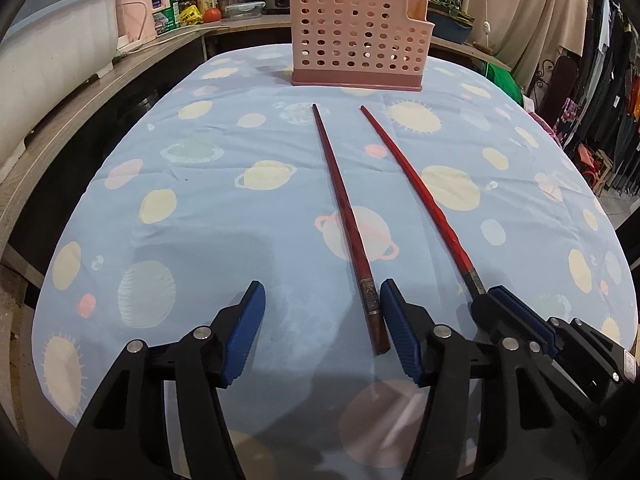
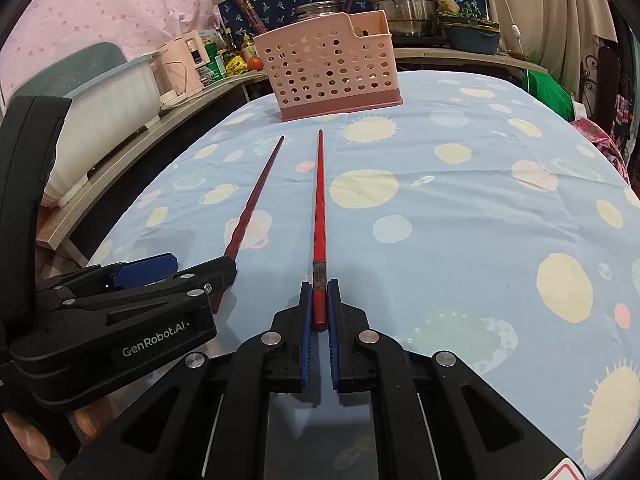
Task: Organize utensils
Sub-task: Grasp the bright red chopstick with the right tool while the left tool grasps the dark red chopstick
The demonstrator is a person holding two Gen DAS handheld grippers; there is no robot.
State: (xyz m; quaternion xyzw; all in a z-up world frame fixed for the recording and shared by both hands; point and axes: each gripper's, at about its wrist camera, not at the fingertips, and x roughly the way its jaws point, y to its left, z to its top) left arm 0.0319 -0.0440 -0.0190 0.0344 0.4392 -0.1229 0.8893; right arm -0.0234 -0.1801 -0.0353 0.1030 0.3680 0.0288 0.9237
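Observation:
Two red chopsticks lie lengthwise on the blue planet-print tablecloth, tips toward a pink perforated utensil basket at the far end. My left gripper is open, low over the cloth; the darker chopstick lies between its fingers, close to the right finger. My right gripper is shut on the thick end of the brighter chopstick, which also shows in the left wrist view. The basket and darker chopstick show in the right wrist view too.
A wooden shelf runs along the table's left side with a white tub, a pink kettle and bottles. Pots stand behind the basket. Clothes hang at the far right. The left gripper's body sits close beside my right one.

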